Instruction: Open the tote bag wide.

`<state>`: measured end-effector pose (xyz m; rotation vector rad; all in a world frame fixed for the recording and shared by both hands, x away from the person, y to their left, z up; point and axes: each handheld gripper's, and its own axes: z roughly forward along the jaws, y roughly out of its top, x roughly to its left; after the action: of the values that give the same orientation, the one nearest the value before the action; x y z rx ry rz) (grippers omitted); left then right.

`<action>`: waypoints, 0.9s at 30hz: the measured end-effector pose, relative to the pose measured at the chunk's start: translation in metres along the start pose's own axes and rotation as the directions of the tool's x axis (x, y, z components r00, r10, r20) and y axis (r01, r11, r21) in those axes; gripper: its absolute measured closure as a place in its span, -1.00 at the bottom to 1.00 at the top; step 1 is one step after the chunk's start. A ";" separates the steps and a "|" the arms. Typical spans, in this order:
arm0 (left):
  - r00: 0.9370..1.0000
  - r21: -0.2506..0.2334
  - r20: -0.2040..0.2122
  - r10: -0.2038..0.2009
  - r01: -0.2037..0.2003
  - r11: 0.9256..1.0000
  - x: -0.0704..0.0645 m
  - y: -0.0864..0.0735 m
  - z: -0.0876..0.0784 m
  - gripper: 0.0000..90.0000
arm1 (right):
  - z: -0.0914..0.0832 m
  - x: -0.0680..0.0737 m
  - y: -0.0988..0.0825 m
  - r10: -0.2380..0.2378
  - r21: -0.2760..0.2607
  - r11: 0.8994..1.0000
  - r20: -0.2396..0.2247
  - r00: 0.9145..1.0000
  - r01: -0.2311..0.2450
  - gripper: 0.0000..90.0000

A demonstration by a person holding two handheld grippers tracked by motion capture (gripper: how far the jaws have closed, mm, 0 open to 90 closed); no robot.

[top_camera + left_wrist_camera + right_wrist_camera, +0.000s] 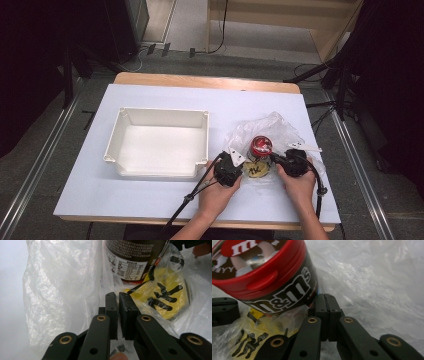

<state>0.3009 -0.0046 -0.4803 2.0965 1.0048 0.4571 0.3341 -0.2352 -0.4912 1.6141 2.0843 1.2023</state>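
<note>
High view: both claws pinching plastic bag (280,131) film, left claw (239,169) at 8 o'clock and right claw (278,159) at 4 o'clock of candy jar (260,146), probably peeling bag open on tabletop (165,97).

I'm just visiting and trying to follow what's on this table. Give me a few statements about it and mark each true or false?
1. The candy can has a red lid. True.
2. The white bin holds the can. False: the bin holds nothing; the can stands to its right, on the clear plastic bag.
3. The left gripper has its jaws wide open. False: they are closed, with a fold of the bag between them.
4. A yellow packet with black writing lies at the foot of the can. True.
5. The right gripper has its jaws closed beside the can. True.
</note>
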 end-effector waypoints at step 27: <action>1.000 -0.016 0.015 0.000 0.000 1.000 0.000 -0.001 -0.001 0.87 | -0.037 0.032 -0.003 -0.050 -0.135 0.989 0.016 0.999 0.052 1.00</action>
<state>0.3001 -0.0038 -0.4801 2.0824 0.9895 0.4477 0.2973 -0.2241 -0.4606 1.4956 1.9772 1.2833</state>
